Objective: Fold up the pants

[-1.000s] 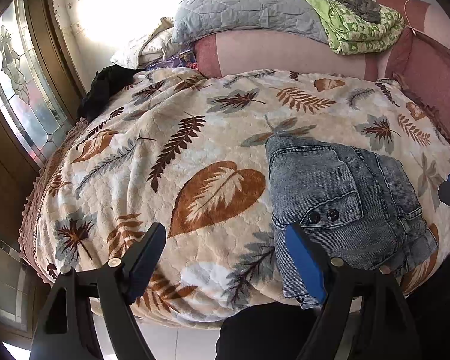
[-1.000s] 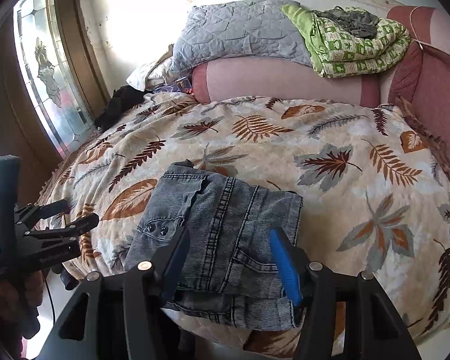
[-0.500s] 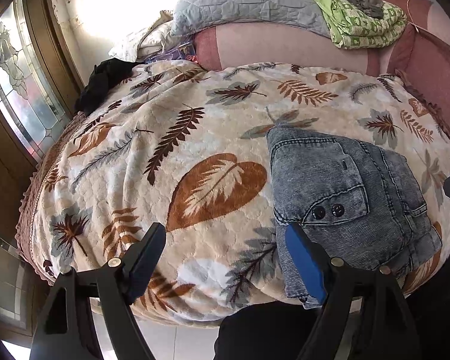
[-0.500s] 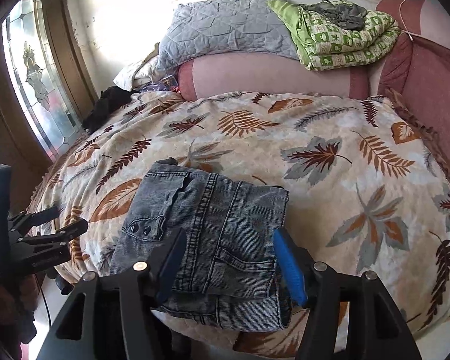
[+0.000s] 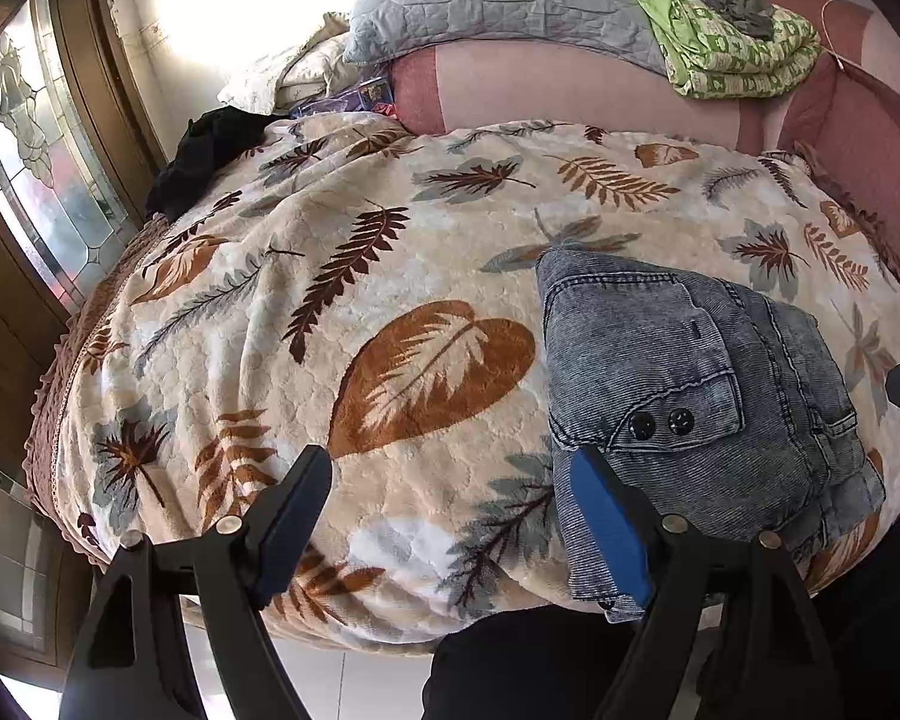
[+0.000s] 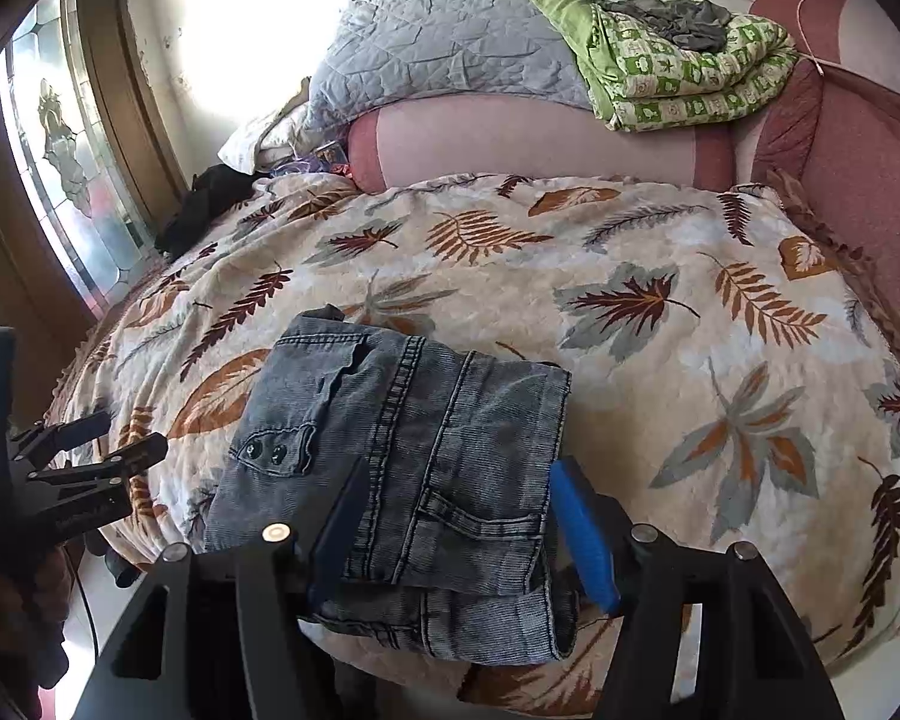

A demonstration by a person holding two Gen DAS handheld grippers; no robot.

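The grey-blue denim pants (image 5: 678,360) lie folded into a compact block near the front edge of the leaf-print blanket (image 5: 330,330); two dark snaps show on a pocket flap. My left gripper (image 5: 450,462) is open over bare blanket, its right finger just overlapping the pants' left edge. In the right wrist view the pants (image 6: 426,420) lie directly below my right gripper (image 6: 462,468), whose jaws stand apart astride the near end of the stack, pads not pressing on it. The left gripper (image 6: 60,480) shows at that view's left edge.
At the head of the bed are a grey quilted pillow (image 6: 438,48), a folded green quilt (image 6: 678,72) and a pink padded headboard (image 6: 540,144). A black garment (image 5: 210,150) lies at the far left beside a stained-glass panel (image 5: 36,180). A person's dark trouser leg (image 5: 510,666) stands at the bed's front.
The right gripper's jaws have widened slightly and it has eased back a little from the pants. The left gripper and the pants have stayed put.
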